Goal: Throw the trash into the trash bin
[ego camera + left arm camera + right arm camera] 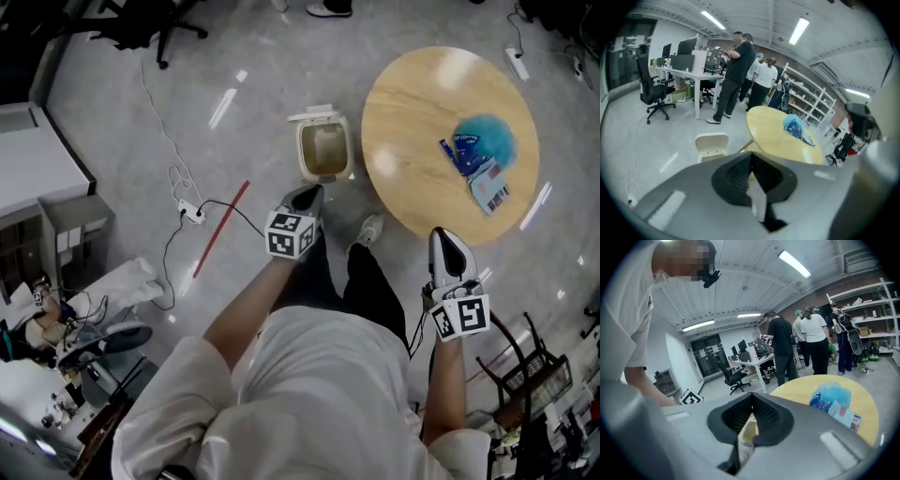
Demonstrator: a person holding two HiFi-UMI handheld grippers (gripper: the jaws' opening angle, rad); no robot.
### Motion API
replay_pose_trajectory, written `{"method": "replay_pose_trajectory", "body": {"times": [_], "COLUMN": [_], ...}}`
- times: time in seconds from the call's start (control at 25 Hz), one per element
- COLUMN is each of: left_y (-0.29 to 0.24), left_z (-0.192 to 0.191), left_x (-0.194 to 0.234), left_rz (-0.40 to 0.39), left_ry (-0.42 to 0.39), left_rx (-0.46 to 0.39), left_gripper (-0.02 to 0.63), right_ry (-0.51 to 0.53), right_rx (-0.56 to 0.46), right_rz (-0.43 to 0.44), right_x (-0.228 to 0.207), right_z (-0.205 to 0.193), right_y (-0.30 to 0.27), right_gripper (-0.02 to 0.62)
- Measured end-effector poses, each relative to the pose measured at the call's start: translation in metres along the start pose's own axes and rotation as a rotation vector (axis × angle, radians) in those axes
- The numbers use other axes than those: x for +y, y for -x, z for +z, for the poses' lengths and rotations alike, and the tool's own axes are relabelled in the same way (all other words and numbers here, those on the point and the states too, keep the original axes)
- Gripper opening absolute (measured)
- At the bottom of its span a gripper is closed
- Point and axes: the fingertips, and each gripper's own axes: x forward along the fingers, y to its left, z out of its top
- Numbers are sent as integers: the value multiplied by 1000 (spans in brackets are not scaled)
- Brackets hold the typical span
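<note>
Left tool (307, 195) is hovering closed near the open trash bin (304, 152). Right tool (447, 240), also closed, is hovering beside the counter (412, 131) bearing blue trash (480, 150).

Trash bin (711, 144) front cut off behind left tool (751, 159) body. Trash bin contents not discernible in head view. Print on trash (480, 157) too small to be read. Bench (806, 385) near edge hidden by right tool (751, 398) body.

Open bin (324, 150) – trash (480, 155) on tbl (412, 112)
</note>
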Motion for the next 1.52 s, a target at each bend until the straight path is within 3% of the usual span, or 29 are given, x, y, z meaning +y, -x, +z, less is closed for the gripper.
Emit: {"method": "replay_pose_trajectory", "body": {"times": [0.32, 0.72, 1.12, 1.52], "left_y": [52, 100, 141, 160], "left_z": [29, 49, 95, 111], "left_x": [-22, -60, -68, -62], "left_rz": [38, 30, -33, -59], "left_ry": [34, 16, -111, -140], "left_rx": [-78, -143, -194, -211], "left_gripper": [3, 3, 3, 3], "right_ry": [44, 94, 70, 73], "right_rx": [23, 33, -10, -20], "right_rz": [93, 161, 117, 95], "right_x": [17, 36, 55, 73], "right_z": [13, 36, 65, 68], "right_y": [2, 14, 7, 4], "right_gripper": [2, 2, 2, 2]}}
